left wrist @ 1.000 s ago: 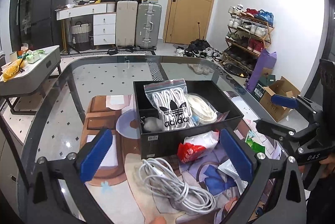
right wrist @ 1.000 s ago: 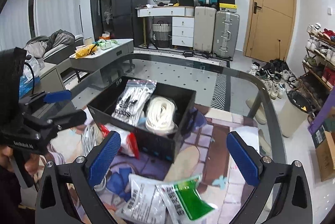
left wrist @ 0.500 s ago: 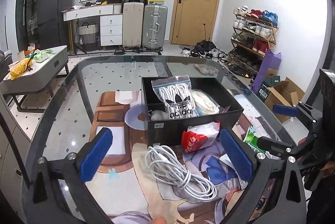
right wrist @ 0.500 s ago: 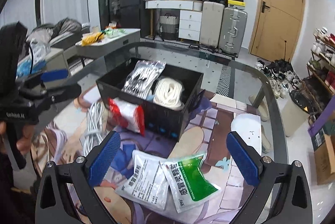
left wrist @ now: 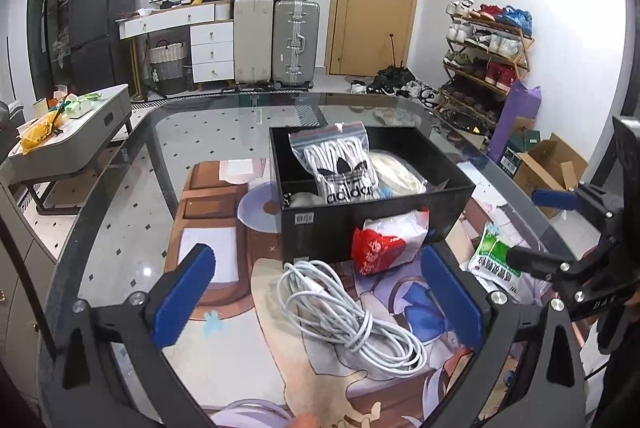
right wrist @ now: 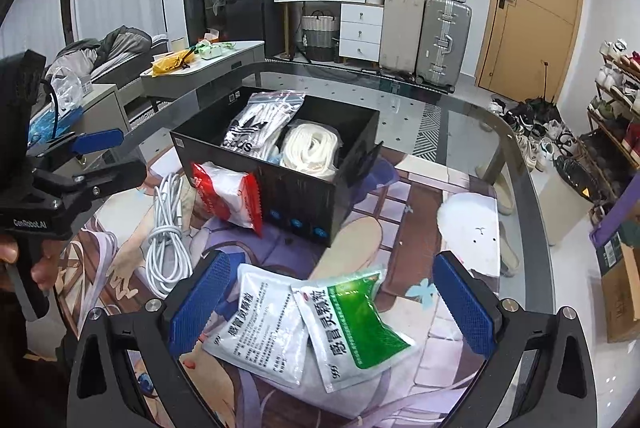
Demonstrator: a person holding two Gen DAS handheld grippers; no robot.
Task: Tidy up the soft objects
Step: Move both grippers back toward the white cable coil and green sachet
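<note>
- Behind the red-and-white packet [left wrist: 390, 242] leaning on my black box [left wrist: 320, 228], part of the box front is hidden from my left camera.
- The adidas bag [left wrist: 344, 167] covers whatever lies under it; a pale lump [left wrist: 300, 199] beside it could be cloth, I can't say.
- My right camera cuts the white pouch [right wrist: 260, 324] behind my own finger [right wrist: 200, 304].
- The small print on the green pouch [right wrist: 352, 320] is too small to read.

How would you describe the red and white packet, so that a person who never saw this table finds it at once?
Find the open black box on the glass table. The red and white packet leans against its outer wall, beside the coiled white cable. Only this packet has red ends; the flat sachets nearby are white and green.
</note>
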